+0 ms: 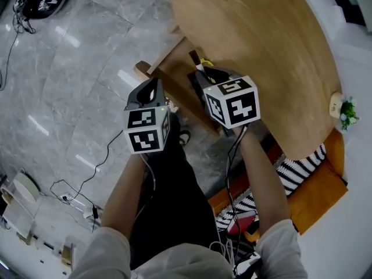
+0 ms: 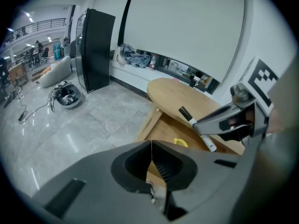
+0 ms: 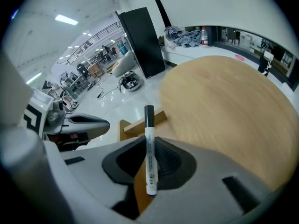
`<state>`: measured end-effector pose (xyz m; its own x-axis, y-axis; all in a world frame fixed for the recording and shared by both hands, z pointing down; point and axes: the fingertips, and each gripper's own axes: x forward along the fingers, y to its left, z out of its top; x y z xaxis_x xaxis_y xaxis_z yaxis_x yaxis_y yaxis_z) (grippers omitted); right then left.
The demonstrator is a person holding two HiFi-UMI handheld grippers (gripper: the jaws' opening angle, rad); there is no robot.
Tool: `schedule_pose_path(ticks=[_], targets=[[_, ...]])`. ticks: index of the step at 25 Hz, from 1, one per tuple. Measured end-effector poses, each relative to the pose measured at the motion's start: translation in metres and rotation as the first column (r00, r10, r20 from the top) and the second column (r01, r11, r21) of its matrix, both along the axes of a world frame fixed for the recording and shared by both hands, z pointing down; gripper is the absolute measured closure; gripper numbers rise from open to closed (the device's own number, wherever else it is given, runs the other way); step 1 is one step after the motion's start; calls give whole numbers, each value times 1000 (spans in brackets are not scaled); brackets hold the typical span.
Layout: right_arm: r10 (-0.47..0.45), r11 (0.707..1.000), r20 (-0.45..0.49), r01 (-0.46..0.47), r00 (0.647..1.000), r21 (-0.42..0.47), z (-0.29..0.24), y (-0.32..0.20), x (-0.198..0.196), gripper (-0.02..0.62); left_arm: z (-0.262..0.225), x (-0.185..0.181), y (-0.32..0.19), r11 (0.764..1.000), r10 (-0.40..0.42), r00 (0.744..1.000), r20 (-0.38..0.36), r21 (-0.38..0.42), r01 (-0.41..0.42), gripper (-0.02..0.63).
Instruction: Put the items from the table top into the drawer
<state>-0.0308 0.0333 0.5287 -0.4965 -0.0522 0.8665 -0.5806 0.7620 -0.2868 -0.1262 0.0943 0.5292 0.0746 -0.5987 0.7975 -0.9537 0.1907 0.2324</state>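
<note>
Wooden table [image 1: 261, 51] over open drawer [image 1: 174, 77] | right fingers [image 3: 172, 161] grip marker [image 3: 150, 153] | left fingers [image 2: 134, 166] closed

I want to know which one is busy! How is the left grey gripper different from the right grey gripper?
The right grey gripper grips a white marker pen with a black cap; the left grey gripper holds nothing. The left gripper's jaws meet tightly, while the right gripper's jaws are kept slightly apart by the pen. Both are grey and the same shape.
</note>
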Motion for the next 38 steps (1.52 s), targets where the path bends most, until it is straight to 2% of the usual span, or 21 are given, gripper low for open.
schedule_pose_path(ticks=[3,9,11,12,16,23,29,33,38], targets=[[8,1000,0,-8,1000,-30,13,13,-11,538,7,-8,13,1000,-28,1000,-5,-13,28,595],[86,990,32,-81,996,-119,34,24,-31,527,16,-25,20,999,-49,999,-3,-24,48,596],[97,987,28,-92,995,-132,40,25,-32,457,18,-30,19,998,-53,999,0,-25,53,595],[99,986,24,-95,995,-133,42,25,-31,453,19,-32,18,998,-56,998,2,-27,56,595],[114,985,18,-110,993,-129,42,23,-26,485,21,-38,18,998,-58,998,6,-38,58,595],[140,986,16,-138,990,-92,31,14,2,489,14,-26,4,1000,-10,1000,17,-25,10,595],[201,979,7,-201,980,-19,-20,7,47,493,-45,-13,-18,999,11,1000,-9,46,-10,595],[339,939,0,-339,941,55,-87,7,104,537,-113,-1,-17,995,52,999,-3,87,-51,595],[491,843,13,-479,871,244,-188,9,171,600,-219,8,-24,976,110,993,45,186,-116,595]])
